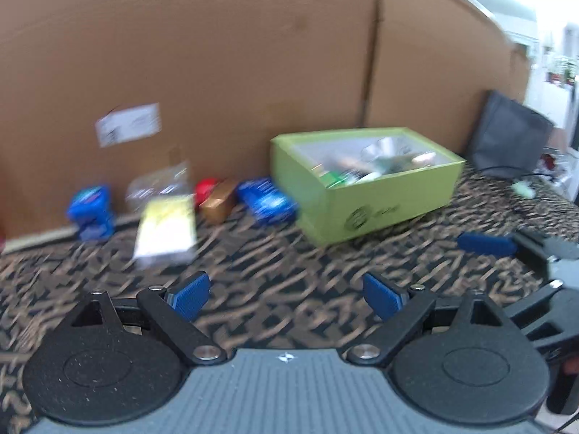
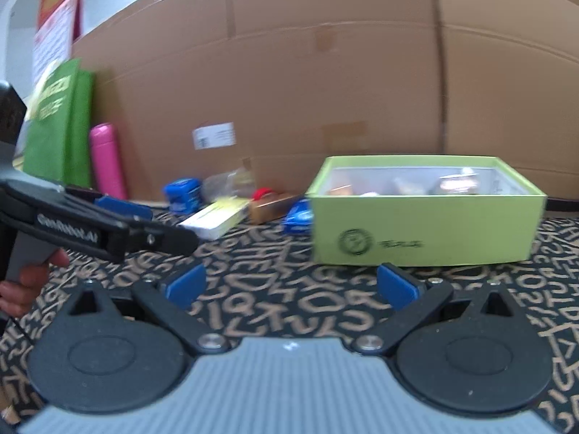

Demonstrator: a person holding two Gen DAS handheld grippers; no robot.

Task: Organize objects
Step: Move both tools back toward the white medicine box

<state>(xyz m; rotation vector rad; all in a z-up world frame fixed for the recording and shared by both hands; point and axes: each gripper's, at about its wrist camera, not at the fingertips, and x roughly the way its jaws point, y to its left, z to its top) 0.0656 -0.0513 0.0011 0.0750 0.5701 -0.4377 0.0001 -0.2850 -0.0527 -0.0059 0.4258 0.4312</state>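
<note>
**Both grippers empty above the patterned cloth**

My left gripper (image 1: 286, 294) has its blue-padded fingers spread wide, with nothing between them; only the dark tablecloth with tan letter shapes (image 1: 275, 264) shows in the gap. My right gripper (image 2: 291, 285) stands equally wide (as far apart as it goes) and is likewise empty.

The open light-green cardboard box (image 1: 383, 199) sits on the cloth ahead and to the right of my left gripper, close to the tall brown cardboard wall (image 1: 217, 54). It already contains several items, too blurred to identify. In the right wrist view the same box lies directly ahead, just beyond my right fingertips.

Loose items lie in a row along the foot of the cardboard wall, left of the box:
1. A blue packet (image 1: 269, 204), touching or just beside the box corner.
2. A small brown-gold carton (image 1: 219, 202) with a red round object (image 1: 206, 188) just behind it.
3. A flat yellow-and-white packet (image 1: 166, 229), with a clear plastic bag (image 1: 159, 184) behind it.
4. A second blue packet (image 1: 92, 211), furthest left.

In the right wrist view, a pink cylindrical bottle (image 2: 106, 161) stands upright beside a green bag (image 2: 58, 126) at far left.
</note>
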